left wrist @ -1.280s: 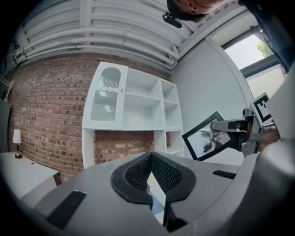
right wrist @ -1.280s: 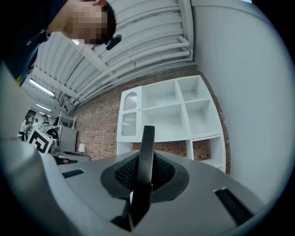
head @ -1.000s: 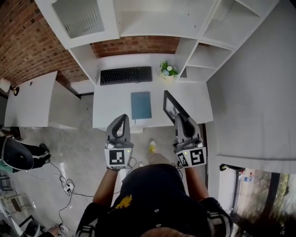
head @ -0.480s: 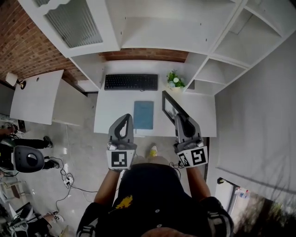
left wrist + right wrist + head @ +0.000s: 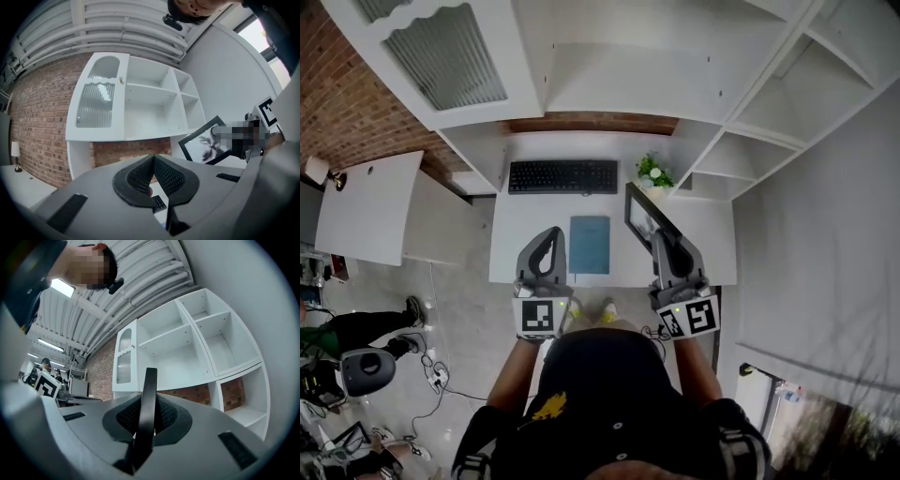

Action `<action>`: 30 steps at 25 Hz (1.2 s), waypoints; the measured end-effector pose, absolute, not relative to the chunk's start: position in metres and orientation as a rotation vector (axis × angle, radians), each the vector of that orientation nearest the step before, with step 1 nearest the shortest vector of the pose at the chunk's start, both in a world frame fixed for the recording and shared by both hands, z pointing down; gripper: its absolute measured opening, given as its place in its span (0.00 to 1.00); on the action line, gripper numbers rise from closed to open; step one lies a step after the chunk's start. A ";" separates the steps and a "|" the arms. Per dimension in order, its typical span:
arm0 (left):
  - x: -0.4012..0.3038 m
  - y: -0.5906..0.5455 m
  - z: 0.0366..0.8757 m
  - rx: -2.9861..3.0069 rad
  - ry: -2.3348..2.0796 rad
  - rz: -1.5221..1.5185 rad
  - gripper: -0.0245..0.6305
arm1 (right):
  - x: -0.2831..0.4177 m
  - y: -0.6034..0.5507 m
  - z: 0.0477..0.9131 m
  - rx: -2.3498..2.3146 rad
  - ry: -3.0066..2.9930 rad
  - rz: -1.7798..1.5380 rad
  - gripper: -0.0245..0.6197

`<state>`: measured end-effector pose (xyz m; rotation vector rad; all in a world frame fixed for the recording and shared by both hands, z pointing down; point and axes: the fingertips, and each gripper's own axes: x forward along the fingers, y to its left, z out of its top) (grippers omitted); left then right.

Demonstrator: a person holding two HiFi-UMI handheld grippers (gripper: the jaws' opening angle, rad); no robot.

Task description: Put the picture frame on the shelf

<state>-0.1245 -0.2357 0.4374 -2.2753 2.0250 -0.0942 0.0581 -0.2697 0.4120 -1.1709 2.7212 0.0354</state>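
Clamped by one thin edge in the right tool (image 5: pixel 660 236) at centre frame, above the surface (image 5: pixel 525 239), the picture frame (image 5: pixel 641 214) could have twisted or slipped short of the shelf (image 5: pixel 787 98) at upper right; the left tool (image 5: pixel 550 234) sat closed and empty.

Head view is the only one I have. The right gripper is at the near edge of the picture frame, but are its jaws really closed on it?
Observer: Yes. In the right gripper view, the right gripper has its jaws clamped on the black edge of the picture frame.
Operator: And does the left gripper hold something?
Observer: No. The left gripper has its jaws together, with nothing between them.
Operator: Which way does the frame face?
Observer: Its front, a dark leafy print on white, shows in the left gripper view, and the frame is tilted.
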 end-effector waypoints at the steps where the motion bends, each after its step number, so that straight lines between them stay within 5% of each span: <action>1: -0.128 -0.239 0.436 -2.276 2.024 -0.082 0.07 | 0.055 -0.271 0.409 -1.169 2.718 0.046 0.08; 30: -0.167 -0.322 0.383 -2.394 1.914 -0.040 0.07 | -0.002 -0.364 0.299 -0.981 2.696 0.296 0.08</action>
